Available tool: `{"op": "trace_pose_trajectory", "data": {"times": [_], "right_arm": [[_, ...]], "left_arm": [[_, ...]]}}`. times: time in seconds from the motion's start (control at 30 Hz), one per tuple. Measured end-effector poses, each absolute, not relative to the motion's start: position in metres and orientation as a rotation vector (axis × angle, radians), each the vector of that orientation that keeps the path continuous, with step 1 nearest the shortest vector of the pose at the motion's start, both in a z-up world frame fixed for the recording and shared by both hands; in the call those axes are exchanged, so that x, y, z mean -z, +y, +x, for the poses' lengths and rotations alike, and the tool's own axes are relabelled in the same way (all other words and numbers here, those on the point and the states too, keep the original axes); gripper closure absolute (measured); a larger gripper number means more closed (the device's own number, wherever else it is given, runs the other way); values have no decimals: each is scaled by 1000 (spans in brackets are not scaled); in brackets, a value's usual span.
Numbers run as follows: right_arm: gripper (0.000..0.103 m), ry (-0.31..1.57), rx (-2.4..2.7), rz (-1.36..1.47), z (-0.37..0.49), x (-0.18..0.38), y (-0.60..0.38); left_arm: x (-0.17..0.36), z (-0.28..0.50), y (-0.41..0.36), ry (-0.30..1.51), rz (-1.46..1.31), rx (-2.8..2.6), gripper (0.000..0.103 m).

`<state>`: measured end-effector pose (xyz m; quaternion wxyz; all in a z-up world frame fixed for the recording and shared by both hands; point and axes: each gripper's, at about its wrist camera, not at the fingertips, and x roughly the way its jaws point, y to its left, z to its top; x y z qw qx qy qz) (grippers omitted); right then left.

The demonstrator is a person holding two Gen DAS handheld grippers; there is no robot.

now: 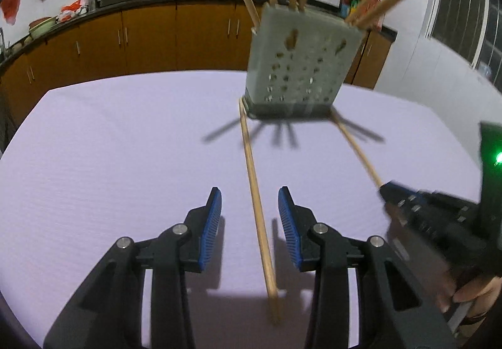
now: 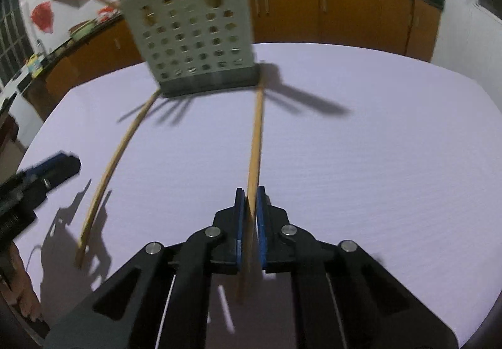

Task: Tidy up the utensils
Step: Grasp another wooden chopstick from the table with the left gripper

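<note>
A: Most chopsticks stood in the grey holder [image 1: 295, 66] at twelve o'clock on the worktop [image 1: 109, 145]; two lay outside it.

B: And the tools?

A: The right tool [image 2: 250, 207] was clamped on one chopstick [image 2: 256, 135]. The left tool [image 1: 250, 223] stood partly open around the other chopstick [image 1: 254, 192], pads clear of it. Neither was lifted yet, I'd say.
</note>
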<state>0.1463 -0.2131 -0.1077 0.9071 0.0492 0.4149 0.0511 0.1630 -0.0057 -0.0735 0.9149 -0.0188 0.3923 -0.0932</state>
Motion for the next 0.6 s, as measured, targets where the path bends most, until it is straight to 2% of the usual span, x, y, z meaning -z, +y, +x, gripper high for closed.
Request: {"op": "trace_pose_trajectory", "data": {"times": [0.1,0.13,0.23,0.3,0.53,0.6], "right_arm": [[95,853,-73,123,144,107,-229],[95,853,-65,126,144,107,-233],[95,851,-56,126,143,107,-239],[95,850,-58,120,142,106,-241],[95,847,-48,101,148,106,-246],[95,848,-42,88,154,107,-243]], "left_arm": [[83,166,-10,836,1,170,69],[86,168,-12,844,13,165,77],[92,173,-11,872,8,165,94],[92,176,-7,865,16,135,96],[91,197,34,877,-44,40,97],[91,198,43,878,-62,40,88]]}}
